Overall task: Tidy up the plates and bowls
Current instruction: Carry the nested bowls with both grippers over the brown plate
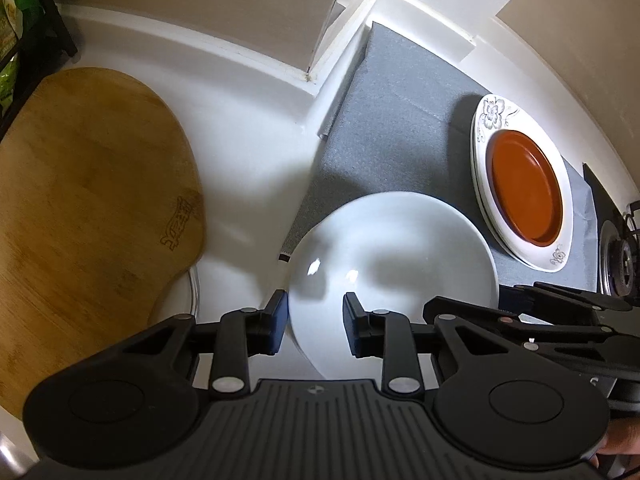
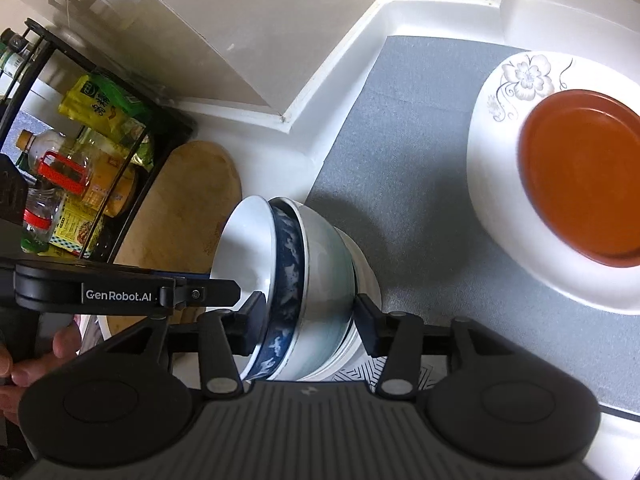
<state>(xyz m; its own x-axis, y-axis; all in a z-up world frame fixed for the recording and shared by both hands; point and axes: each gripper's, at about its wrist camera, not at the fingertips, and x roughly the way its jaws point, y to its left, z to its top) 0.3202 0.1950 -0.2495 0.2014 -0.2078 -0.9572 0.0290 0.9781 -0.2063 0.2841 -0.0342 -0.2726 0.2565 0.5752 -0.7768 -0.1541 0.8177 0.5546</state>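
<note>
The left gripper (image 1: 316, 322) has its two fingers on either side of the white bowl's (image 1: 394, 256) rim, one outside and one inside, and I cannot tell if they pinch it. The right gripper (image 2: 310, 326) is apart around the stack of bowls (image 2: 304, 280), with gaps on both sides. The bowls sit on a grey mat (image 2: 404, 160). Farther right, a brown plate (image 2: 584, 176) lies on a flowered plate (image 2: 520, 80). A wooden board (image 1: 92, 188) lies to the left.
</note>
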